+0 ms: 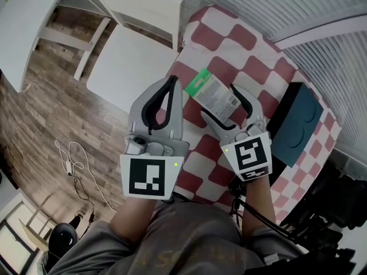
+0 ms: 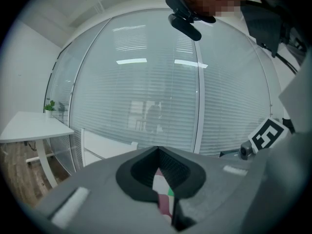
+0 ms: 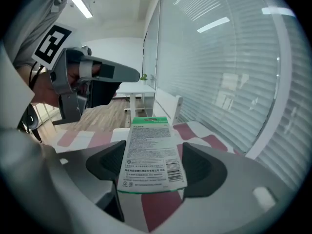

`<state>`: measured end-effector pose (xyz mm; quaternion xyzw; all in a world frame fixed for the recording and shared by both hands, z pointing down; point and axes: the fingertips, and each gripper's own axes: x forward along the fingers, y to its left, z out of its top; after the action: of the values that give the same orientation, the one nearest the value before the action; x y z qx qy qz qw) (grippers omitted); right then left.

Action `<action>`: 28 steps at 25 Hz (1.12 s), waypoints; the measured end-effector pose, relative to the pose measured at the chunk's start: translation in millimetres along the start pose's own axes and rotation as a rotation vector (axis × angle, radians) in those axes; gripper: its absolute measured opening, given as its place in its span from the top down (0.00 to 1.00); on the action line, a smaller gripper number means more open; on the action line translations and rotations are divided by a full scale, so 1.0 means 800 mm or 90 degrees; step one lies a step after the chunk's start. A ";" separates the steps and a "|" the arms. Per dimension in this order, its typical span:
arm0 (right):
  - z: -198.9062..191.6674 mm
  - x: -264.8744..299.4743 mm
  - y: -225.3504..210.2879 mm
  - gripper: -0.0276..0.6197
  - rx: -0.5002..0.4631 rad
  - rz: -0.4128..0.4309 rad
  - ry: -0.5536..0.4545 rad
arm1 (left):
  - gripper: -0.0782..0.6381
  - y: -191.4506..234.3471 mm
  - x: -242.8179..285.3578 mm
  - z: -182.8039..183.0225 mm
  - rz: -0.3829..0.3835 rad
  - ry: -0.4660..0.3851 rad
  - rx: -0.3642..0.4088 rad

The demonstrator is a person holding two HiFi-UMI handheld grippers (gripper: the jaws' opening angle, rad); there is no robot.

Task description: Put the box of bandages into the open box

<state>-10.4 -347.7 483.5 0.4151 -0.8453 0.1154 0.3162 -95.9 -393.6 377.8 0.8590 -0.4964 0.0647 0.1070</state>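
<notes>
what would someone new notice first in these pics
The flat green-and-white printed bandage box stands out first, clamped in the right gripper above the red-and-white checked tablecloth. To its right, a dark teal box sits near the table's edge. The left gripper hovers beside the bandage box, jaws together and holding nothing.

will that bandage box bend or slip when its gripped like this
Probably stiff enough: the box of bandages looks flat and undented between the right gripper's jaws. Likely light, since it looks like thin card. It might pivot or slip, as its printed face looks smooth and its far end overhangs the jaws.
</notes>
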 end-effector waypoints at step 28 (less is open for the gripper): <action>0.093 -0.343 -0.012 0.35 0.028 -0.314 -0.200 | 0.89 -0.244 -0.130 0.167 -0.241 -0.215 0.111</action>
<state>89.5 -215.4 252.9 0.6273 -0.7549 -0.0121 0.1910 22.0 -244.9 202.7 0.9412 -0.3302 -0.0581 -0.0418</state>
